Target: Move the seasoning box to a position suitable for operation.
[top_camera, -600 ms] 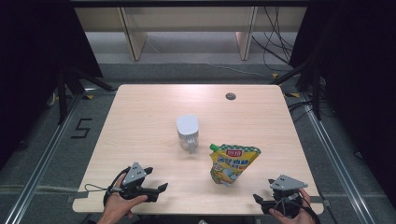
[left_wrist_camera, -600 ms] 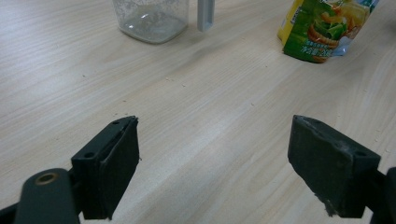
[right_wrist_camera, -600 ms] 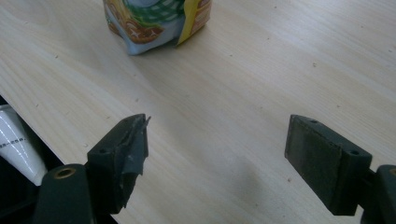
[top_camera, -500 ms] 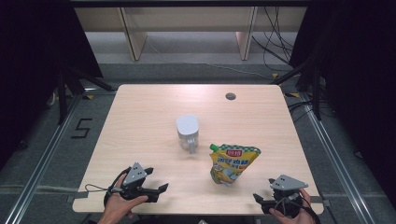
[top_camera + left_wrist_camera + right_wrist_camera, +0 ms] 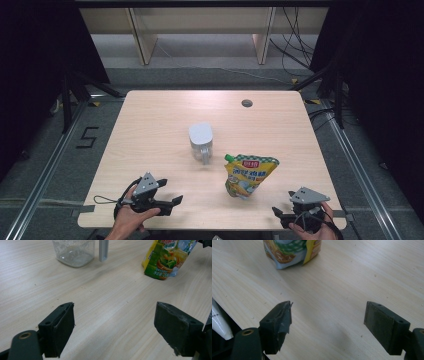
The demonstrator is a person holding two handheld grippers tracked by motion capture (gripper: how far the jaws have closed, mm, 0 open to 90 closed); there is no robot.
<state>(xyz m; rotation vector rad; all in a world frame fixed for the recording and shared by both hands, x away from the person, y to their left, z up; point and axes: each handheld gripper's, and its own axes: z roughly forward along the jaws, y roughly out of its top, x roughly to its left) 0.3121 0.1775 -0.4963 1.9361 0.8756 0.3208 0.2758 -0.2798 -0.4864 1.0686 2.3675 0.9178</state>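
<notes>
A: Which way did the pouch lie?

B: Flat on the table, right of centre and toward the near edge. Its long axis ran from the green cap at the upper left down toward the near edge, a little tilted. Just beyond it, near the middle of the table, stood the clear jug with a grey lid, its handle turned toward the person.

A: And the two tools?

B: The left gripper sat at the near left edge in the left hand, the right gripper at the near right corner in the right hand. Both had their jaws spread wide and gripped nothing.

A: Did the close views add anything?

B: The left gripper view showed white residue clinging inside the jug's clear wall and the pouch's printed food picture. The right gripper view showed the pouch's crumpled bottom and bare wood between the jaws.

A: The count?

B: One pouch, one jug, two grippers, one dark round hole in the tabletop.
</notes>
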